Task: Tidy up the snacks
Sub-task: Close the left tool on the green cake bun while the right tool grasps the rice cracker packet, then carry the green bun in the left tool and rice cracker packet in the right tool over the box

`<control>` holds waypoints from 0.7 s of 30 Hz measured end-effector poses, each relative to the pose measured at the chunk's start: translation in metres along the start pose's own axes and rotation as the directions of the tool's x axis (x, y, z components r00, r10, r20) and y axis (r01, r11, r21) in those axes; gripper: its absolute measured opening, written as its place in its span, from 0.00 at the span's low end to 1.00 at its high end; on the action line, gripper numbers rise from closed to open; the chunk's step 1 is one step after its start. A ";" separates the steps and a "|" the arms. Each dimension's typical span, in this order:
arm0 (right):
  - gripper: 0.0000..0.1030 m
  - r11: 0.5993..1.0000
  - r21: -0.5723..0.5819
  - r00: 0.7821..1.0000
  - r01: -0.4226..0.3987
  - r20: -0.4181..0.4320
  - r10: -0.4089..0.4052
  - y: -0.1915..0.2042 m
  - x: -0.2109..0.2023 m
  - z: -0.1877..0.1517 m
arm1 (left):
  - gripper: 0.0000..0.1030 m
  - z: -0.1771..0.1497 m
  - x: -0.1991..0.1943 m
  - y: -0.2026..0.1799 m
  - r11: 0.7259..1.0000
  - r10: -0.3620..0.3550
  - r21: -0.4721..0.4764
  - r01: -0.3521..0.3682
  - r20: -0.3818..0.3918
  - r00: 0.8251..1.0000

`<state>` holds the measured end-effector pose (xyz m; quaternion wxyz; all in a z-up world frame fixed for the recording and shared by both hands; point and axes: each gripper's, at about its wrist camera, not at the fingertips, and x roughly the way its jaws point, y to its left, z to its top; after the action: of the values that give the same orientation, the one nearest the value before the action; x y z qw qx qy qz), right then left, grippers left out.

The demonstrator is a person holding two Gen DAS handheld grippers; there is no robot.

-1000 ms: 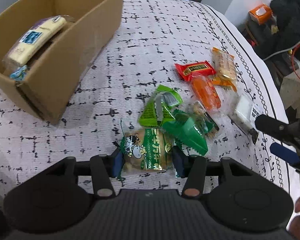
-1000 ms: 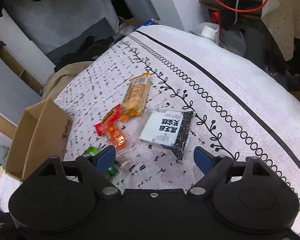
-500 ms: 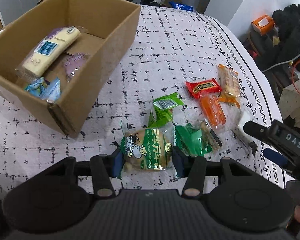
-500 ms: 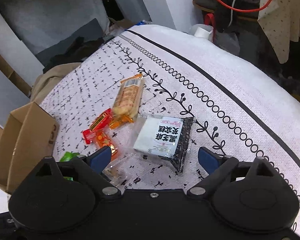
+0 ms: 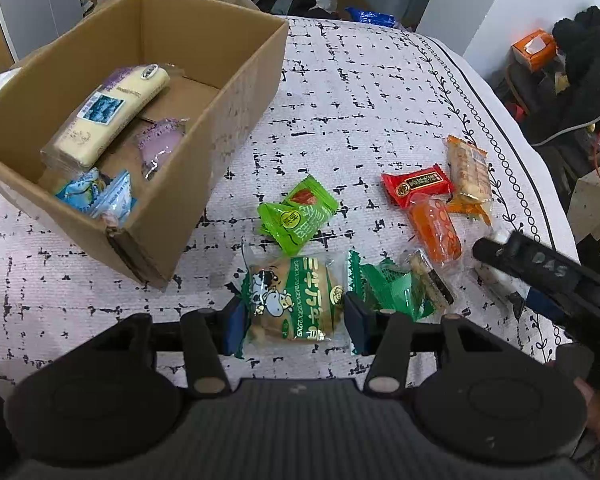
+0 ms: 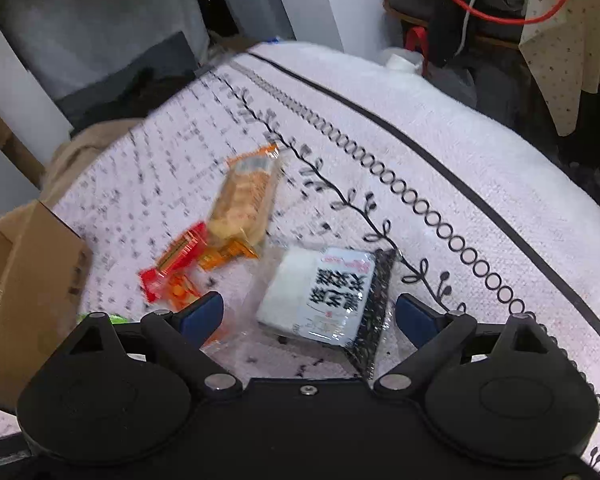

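You are holding the cow-print bread packet (image 5: 294, 302) clamped between the blue pads of your left gripper (image 5: 292, 316), lifted just above the patterned worktop (image 5: 340, 92) and short of the cardboard box (image 5: 236, 92). This looks like the carry step: one snack is in hand and on its way to the box, which is sitting up and to the left with its near corner close to the packet. The next move calls for swinging left over the box wall, clearing the rim before letting go — there is bare floor between the cream biscuit pack (image 5: 108, 114) and the near wall.

Your right gripper (image 6: 308, 316) is hanging with its jaws wide apart on either side of the white-and-black packet (image 6: 324, 296), gripping nothing yet; it calls for a drop onto the packet and a squeeze.

Waiting on the worktop are the light green packet (image 5: 298, 214), a dark green wrapper (image 5: 392, 288), the red bar (image 5: 418, 184), an orange sausage-like snack (image 5: 434, 228) and the cracker pack (image 5: 468, 172).

Writing: the bread packet is carrying a cartoon cow and pale lettering too slanted to read; the white packet is showing bold black Chinese characters I cannot make out — and "DAS" is showing on the right gripper's arm in the left view.
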<state>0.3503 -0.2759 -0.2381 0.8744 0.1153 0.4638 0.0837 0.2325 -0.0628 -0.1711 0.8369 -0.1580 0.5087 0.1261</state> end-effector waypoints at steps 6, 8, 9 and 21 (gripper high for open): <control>0.57 1.000 -0.009 0.999 -0.019 -0.035 0.019 -0.002 -0.007 0.000 | 0.49 0.002 -0.012 -0.001 1.000 0.017 0.011 -0.017 0.025 1.000; 0.54 0.999 0.007 0.998 -0.033 -0.047 0.034 -0.004 -0.011 0.000 | 0.49 0.002 -0.017 -0.001 1.000 0.017 0.011 -0.017 0.035 0.999; 0.52 0.999 0.009 0.998 -0.039 -0.052 0.040 -0.004 -0.012 0.000 | 0.49 0.002 -0.020 -0.001 1.000 0.018 0.012 -0.018 0.040 0.999; 0.48 0.993 0.014 0.993 -0.119 0.015 0.118 0.004 -0.052 0.006 | 0.49 0.005 -0.054 -0.001 1.000 0.019 0.020 -0.022 0.104 0.994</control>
<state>0.3258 -0.2857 -0.1927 0.8703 0.1495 0.4506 0.1312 0.2129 -0.0638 -0.1207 0.8625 -0.1370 0.4675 0.1372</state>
